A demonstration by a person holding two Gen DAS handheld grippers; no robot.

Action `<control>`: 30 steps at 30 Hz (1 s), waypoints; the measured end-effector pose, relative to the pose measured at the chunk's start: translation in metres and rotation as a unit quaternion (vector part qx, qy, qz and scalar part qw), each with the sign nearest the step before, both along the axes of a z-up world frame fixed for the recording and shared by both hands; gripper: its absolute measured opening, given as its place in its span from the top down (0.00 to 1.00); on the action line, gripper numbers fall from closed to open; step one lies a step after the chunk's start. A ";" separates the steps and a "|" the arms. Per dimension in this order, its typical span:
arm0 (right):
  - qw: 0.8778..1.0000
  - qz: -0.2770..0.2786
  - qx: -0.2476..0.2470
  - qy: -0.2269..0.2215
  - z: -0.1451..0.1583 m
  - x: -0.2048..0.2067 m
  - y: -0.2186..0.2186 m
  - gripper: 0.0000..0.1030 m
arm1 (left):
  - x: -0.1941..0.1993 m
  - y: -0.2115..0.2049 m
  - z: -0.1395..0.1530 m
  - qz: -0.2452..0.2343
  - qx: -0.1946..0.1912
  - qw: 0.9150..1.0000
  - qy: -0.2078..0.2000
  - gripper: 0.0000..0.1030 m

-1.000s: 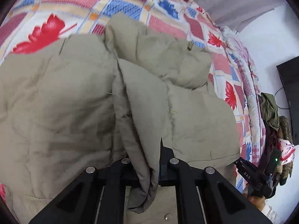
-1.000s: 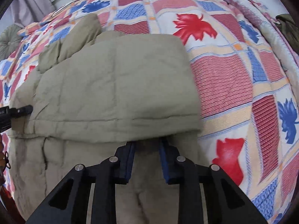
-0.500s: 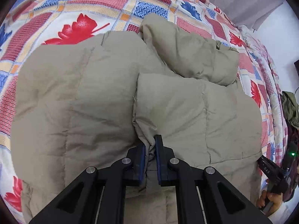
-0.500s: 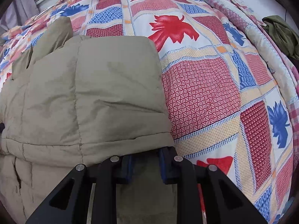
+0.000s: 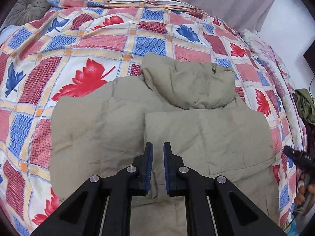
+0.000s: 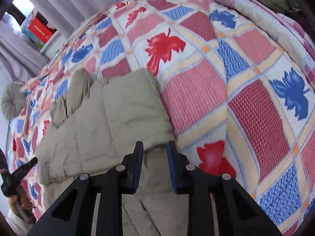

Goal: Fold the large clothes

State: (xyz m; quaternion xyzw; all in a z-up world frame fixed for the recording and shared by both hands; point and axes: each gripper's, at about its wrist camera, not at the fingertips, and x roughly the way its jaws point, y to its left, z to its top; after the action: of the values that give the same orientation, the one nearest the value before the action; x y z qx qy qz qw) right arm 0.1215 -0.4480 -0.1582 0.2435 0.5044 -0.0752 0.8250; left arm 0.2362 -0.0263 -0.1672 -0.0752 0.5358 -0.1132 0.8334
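The khaki puffer jacket lies on the patchwork leaf-print quilt, both sides folded inward, the right panel overlapping the left, and its hood bunched at the far end. The left gripper hovers above the overlap seam, jaws nearly together with nothing between them. The right gripper stands over the jacket's right edge, jaws slightly apart, gripping no fabric. Judgement: both are clear of the cloth, so the lengthwise fold appears placed; a crosswise fold remains.
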 end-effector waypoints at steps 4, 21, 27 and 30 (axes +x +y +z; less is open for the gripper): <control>1.000 0.025 0.013 -0.003 -0.009 0.041 0.007 0.73 | -0.002 -0.033 -0.026 -0.026 0.054 0.998 0.009 0.88; 0.997 0.060 -0.024 0.050 -0.043 0.033 0.039 0.73 | -0.022 -0.018 -0.035 -0.015 0.063 0.997 0.045 0.88; 0.997 0.052 -0.005 0.059 -0.028 -0.002 0.049 0.69 | -0.047 -0.002 -0.024 -0.010 0.080 0.995 0.058 0.88; 0.996 0.051 0.007 0.069 -0.028 -0.022 0.061 0.69 | -0.065 0.008 -0.019 -0.013 0.087 0.994 0.060 0.88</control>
State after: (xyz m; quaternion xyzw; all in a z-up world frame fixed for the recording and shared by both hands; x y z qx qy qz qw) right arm 0.0993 -0.3869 -0.1858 0.2176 0.5726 -0.0463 0.7891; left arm 0.1710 -0.0184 -0.1857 -0.0027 0.5934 -0.0722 0.8017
